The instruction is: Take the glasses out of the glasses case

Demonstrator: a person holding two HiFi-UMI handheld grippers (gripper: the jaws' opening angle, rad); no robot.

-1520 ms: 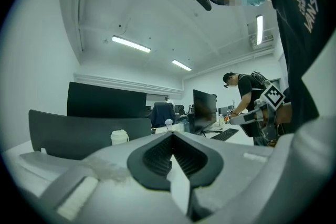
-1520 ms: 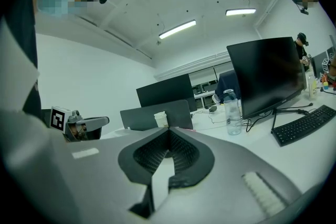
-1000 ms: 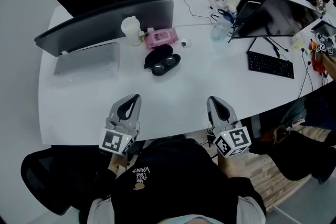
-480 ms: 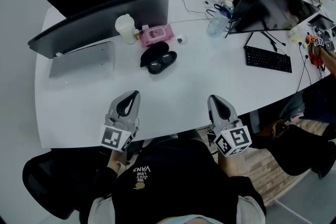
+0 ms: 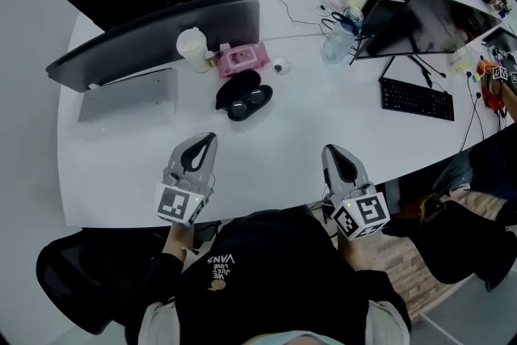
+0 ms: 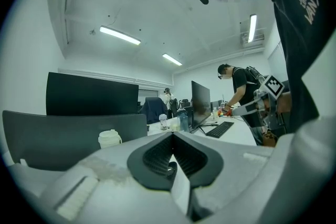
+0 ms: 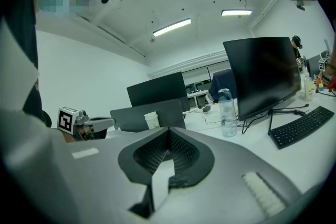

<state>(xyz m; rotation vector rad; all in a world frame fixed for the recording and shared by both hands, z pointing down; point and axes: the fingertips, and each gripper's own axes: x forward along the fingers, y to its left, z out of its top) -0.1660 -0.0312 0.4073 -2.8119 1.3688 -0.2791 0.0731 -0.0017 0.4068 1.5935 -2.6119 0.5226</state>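
Note:
A black glasses case lies open on the white table, in front of a pink pack. Dark glasses rest in its nearer half. My left gripper is near the table's front edge, a short way in front of the case and slightly left of it, its jaws shut on nothing. My right gripper stands further right at the front edge, also shut and empty. In the left gripper view the closed jaws fill the lower picture, and the right gripper view shows the same.
Behind the case are a pink pack, a white cup and two dark monitors. A grey laptop lies at the left. At the right stand a bottle, a monitor and a keyboard.
My left gripper has crept a little forward toward the case. The right gripper has stayed about where it was. Both remain shut.

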